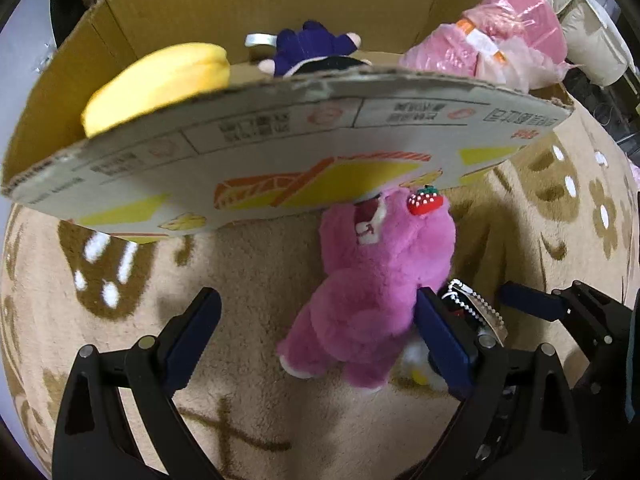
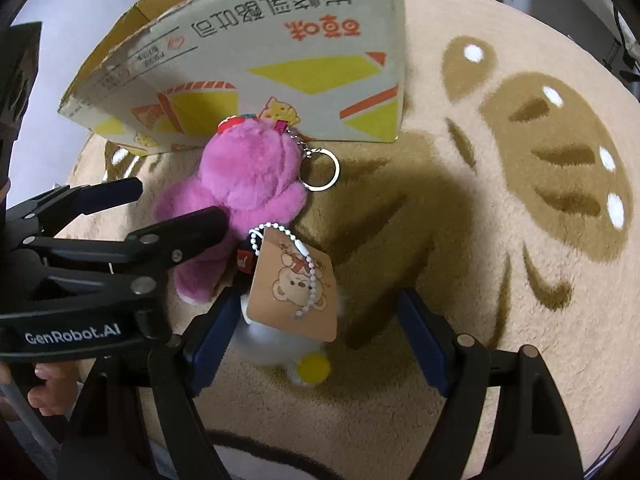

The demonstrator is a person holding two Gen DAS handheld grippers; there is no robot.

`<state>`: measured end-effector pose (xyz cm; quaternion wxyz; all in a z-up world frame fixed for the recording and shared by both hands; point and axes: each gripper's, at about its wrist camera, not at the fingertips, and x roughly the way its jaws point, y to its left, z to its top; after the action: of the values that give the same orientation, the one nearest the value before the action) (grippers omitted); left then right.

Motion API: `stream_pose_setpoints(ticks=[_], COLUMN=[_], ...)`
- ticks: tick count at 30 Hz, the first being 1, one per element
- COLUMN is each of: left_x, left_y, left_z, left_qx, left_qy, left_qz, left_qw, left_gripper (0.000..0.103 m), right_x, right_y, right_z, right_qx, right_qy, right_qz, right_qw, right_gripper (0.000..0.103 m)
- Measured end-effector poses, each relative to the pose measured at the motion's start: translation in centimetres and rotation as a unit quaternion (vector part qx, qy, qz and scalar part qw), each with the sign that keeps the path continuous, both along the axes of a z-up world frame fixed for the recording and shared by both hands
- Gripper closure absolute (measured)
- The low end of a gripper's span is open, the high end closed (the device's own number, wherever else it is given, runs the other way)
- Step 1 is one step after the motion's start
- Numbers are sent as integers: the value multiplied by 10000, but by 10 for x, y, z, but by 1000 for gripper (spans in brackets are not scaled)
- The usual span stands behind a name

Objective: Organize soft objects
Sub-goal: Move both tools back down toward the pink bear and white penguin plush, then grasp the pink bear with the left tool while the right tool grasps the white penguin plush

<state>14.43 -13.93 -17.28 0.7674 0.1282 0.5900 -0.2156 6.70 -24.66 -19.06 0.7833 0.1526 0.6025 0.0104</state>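
A pink plush bear (image 1: 380, 280) with a strawberry on its head lies on the rug, head against the cardboard box (image 1: 280, 132). My left gripper (image 1: 316, 304) is open around the bear's lower body, and its right finger touches the bear's side. Beside the bear lies a small white plush (image 2: 256, 336) with a yellow part, under a cardboard tag (image 2: 296, 288) on a bead chain. My right gripper (image 2: 316, 300) stands open over this plush and tag, pads apart from them. In the right wrist view the left gripper (image 2: 178, 202) reaches in from the left at the bear (image 2: 252, 172).
Inside the box lie a yellow plush (image 1: 160, 84), a dark blue plush (image 1: 312, 48) and a pink plush in plastic wrap (image 1: 500, 36). The box flap (image 2: 280, 68) leans out over the bear's head. A key ring (image 2: 320, 172) hangs off the bear. A beige patterned rug (image 2: 520, 200) spreads to the right.
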Motion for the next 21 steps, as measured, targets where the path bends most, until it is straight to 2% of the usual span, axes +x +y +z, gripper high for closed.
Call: stream_pose_setpoints(ticks=[5,7,14,21], left_x=[2,0,4,6], left_y=[-8,-14,-18,-15], left_z=[-7,-12,-18,-23], left_qx=[2,36,-31,-89], left_qy=[7,45,174,194], left_qz=[-30,-120,-170,-155], left_qw=[10000,9999,9997,9997], left_gripper=[8,12,23,29], right_x=[4,6,8,5], right_y=[11,17,29,29], right_z=[-3,-4,-5,1], right_qx=[-187,-249,-293,-299], right_qy=[58,59,18,-16], right_qz=[104,120,153,324], right_qw=[9998,9996,9995,9990], right_gripper=[20,21,36,54])
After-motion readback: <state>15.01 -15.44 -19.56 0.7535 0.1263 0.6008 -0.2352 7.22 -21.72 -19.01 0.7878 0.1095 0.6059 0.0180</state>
